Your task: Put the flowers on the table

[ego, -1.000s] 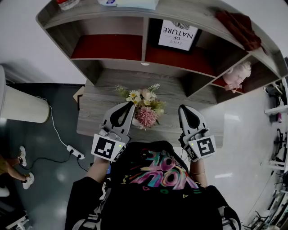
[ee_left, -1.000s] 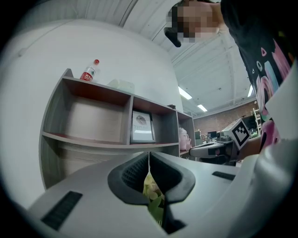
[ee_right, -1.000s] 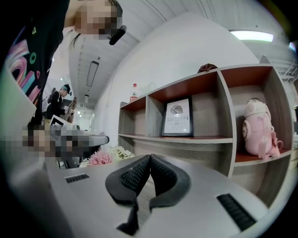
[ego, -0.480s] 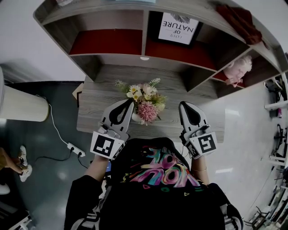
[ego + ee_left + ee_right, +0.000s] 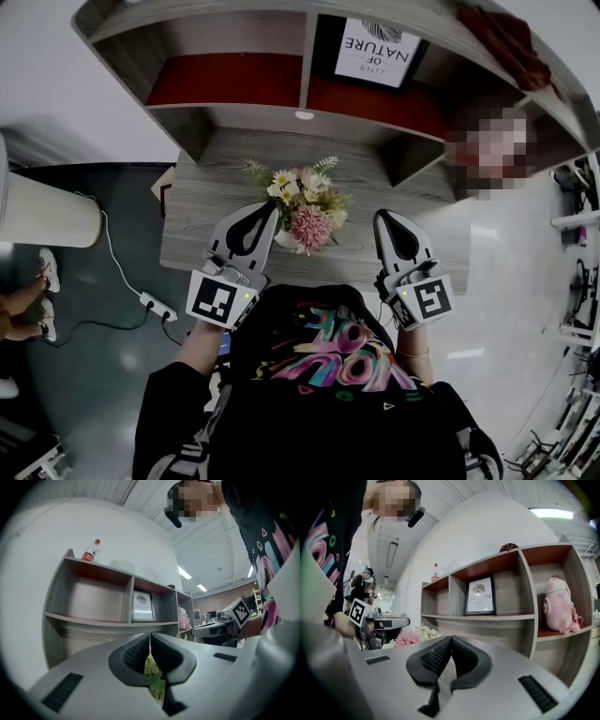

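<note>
A bouquet of pale and pink flowers [image 5: 305, 206] stands in a small white vase [image 5: 281, 241] on the grey wooden table [image 5: 202, 225]. My left gripper [image 5: 270, 210] hovers at the bouquet's left edge with its tip against the foliage. In the left gripper view the left gripper [image 5: 150, 641] has its pads together, and green leaves and a pale bloom of the flowers [image 5: 152, 670] show through the gap below them. I cannot tell if anything is pinched. My right gripper [image 5: 382, 217] is shut and empty, right of the flowers [image 5: 410, 637] and apart from them.
A wooden shelf unit [image 5: 300, 94] rises behind the table, holding a framed print [image 5: 375, 52] and a pink figure [image 5: 560, 604]. A bottle [image 5: 90, 551] stands on top. A white bin [image 5: 47, 220] and a power strip [image 5: 155, 307] are on the floor at left.
The head view has tilted slightly, so the shelf and flowers sit a little higher in the frame. Both grippers stay shut and hold nearly the same places beside the bouquet.
</note>
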Demonstrator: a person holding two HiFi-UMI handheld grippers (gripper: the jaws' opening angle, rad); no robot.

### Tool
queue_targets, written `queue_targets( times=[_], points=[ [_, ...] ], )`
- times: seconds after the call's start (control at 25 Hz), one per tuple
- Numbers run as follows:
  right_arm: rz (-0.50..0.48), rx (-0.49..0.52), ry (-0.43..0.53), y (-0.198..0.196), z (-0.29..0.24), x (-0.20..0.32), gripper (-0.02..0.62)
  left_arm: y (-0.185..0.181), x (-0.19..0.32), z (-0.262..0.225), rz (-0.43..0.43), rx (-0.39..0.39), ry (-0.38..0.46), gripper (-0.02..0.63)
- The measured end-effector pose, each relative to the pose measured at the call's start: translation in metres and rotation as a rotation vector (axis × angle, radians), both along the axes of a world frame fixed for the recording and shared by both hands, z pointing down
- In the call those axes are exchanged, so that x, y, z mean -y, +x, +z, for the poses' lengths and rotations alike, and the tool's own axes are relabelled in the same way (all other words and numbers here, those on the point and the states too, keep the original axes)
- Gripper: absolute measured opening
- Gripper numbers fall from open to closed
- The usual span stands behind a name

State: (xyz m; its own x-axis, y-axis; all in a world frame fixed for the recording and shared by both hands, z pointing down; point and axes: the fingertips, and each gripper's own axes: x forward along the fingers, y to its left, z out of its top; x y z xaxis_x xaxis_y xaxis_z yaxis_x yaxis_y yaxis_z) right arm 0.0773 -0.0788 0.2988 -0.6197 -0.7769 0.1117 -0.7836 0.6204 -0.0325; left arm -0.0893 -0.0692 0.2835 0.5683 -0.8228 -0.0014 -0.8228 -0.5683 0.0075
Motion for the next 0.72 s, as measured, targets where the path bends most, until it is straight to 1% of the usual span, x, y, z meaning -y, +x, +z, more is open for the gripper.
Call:
queue_targets(
  times=[0.08, 0.28, 0.44, 0.72],
  points=[
    [0.006, 0.012, -0.008, -0.002, -0.001, -0.001, 0.017, -0.001, -0.001, 0.000, 0.000, 0.003, 0.001, 0.031],
    [0.003, 0.006, 0.007, -0.003, -0.002, -0.003, 0.017, -0.003, -0.003, 0.000, -0.001, 0.004, -0.001, 0.031],
    [0.005, 0.048, 0.009, -0.007, -0.008, -0.006, 0.017, -0.003, -0.007, 0.000, 0.003, 0.006, -0.002, 0.031],
    [0.015, 0.036, 0.002, -0.003, -0.004, -0.011, 0.017, -0.001, -0.011, -0.004, 0.004, 0.005, 0.008, 0.031]
  ],
)
